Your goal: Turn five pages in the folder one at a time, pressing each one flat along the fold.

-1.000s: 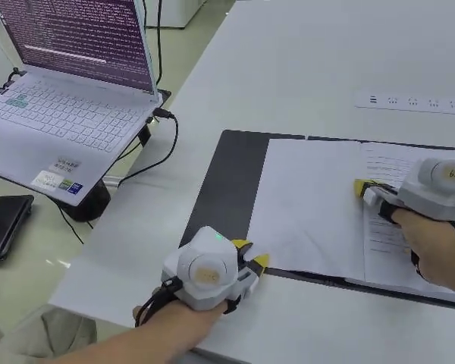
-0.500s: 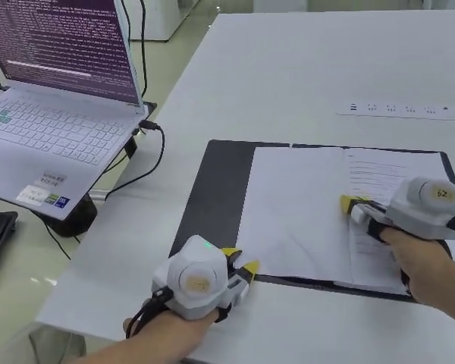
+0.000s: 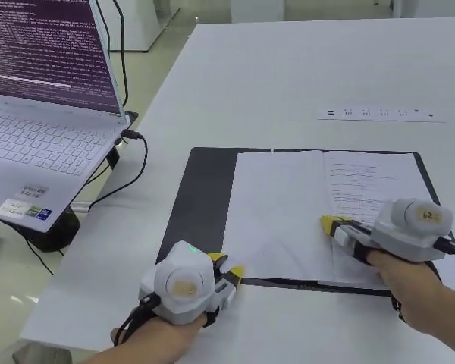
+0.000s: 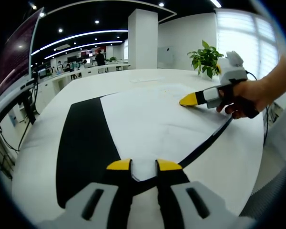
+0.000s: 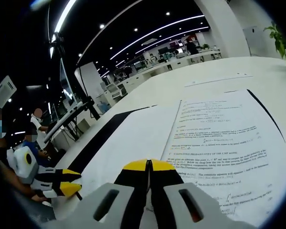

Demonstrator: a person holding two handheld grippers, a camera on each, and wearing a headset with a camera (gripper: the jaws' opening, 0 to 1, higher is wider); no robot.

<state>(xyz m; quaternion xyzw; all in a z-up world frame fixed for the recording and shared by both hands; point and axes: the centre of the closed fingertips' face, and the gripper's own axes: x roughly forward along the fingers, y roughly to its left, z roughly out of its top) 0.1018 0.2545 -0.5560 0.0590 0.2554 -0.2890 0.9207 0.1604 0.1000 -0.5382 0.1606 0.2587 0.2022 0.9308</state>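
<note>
One black folder (image 3: 205,197) lies open near the front edge of the white table (image 3: 288,68), showing two pages: a blank sheet (image 3: 277,212) on the left and a printed sheet (image 3: 371,182) on the right. Of the two grippers, the right gripper (image 3: 330,224) rests on the paper at the lower part of the fold, its yellow tips closed together. The left gripper (image 4: 144,165) sits at the blank sheet's lower left corner by the folder's front edge, its tips a small gap apart; whether the paper's corner lies between them is hard to tell. Beyond the folder lies one white power strip (image 3: 379,114), and to the left one open laptop (image 3: 30,106) with one dark cable (image 3: 133,163) plugged into its side.
</note>
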